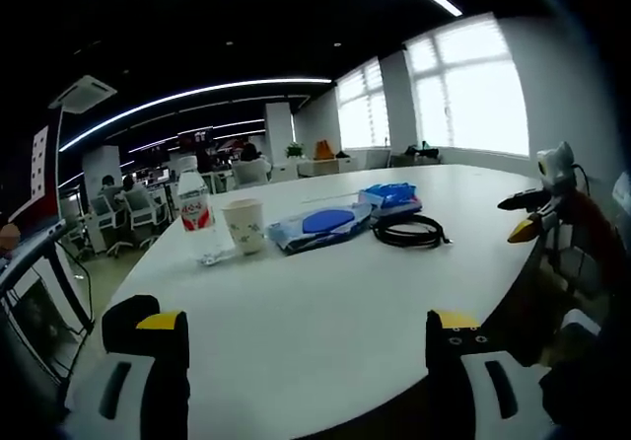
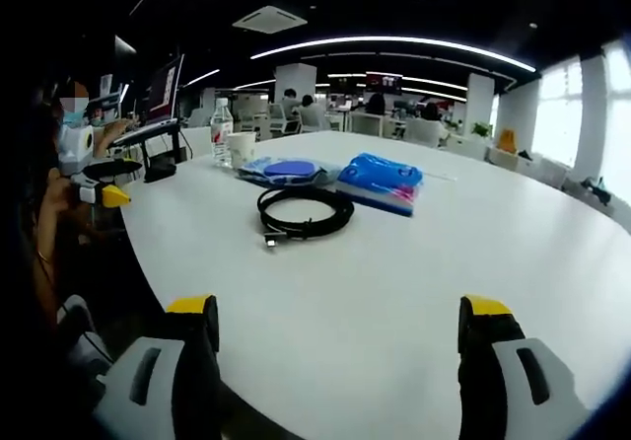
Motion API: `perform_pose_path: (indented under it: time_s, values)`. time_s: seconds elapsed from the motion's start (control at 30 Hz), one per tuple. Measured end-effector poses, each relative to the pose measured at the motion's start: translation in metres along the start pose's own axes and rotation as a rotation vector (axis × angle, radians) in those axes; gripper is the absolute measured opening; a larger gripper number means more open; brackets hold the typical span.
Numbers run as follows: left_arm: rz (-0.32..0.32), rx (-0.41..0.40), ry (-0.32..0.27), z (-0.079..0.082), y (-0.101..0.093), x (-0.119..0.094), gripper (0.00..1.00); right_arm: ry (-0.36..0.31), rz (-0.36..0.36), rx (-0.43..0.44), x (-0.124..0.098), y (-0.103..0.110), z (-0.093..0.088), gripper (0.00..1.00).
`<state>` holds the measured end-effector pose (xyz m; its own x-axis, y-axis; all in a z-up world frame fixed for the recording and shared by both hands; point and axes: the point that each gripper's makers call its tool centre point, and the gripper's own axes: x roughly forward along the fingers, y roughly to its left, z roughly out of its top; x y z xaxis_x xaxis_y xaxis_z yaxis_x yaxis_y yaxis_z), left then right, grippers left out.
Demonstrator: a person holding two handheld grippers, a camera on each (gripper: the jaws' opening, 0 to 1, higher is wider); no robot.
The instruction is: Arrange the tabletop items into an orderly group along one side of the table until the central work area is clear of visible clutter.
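We hold both claws, left gripper (image 1: 306,336) and right gripper (image 2: 340,327), released and empty. Ahead of them the water bottle (image 1: 195,216), paper cup (image 1: 245,226), blue packets (image 1: 322,225) and coiled cable (image 2: 304,211) already line up, apparently grouped.

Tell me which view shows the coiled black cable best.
The right gripper view: the black cable lies near and central, its whole coil and plug end visible. The left gripper view shows it smaller, farther off and flattened, right of the blue packets.

Both views look low across the table (image 1: 325,312) from opposite edges, seemingly sharing its clutter.
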<state>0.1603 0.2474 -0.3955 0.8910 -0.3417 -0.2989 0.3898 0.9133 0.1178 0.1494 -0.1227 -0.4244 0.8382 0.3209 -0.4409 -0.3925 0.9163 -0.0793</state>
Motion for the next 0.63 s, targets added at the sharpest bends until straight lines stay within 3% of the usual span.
perform_pose_path:
  time_s: [0.63]
  values:
    - [-0.006, -0.005, 0.001, -0.0010, -0.0016, -0.0006, 1.00, -0.003, -0.020, 0.005, -0.0036, -0.0018, -0.0004, 0.98]
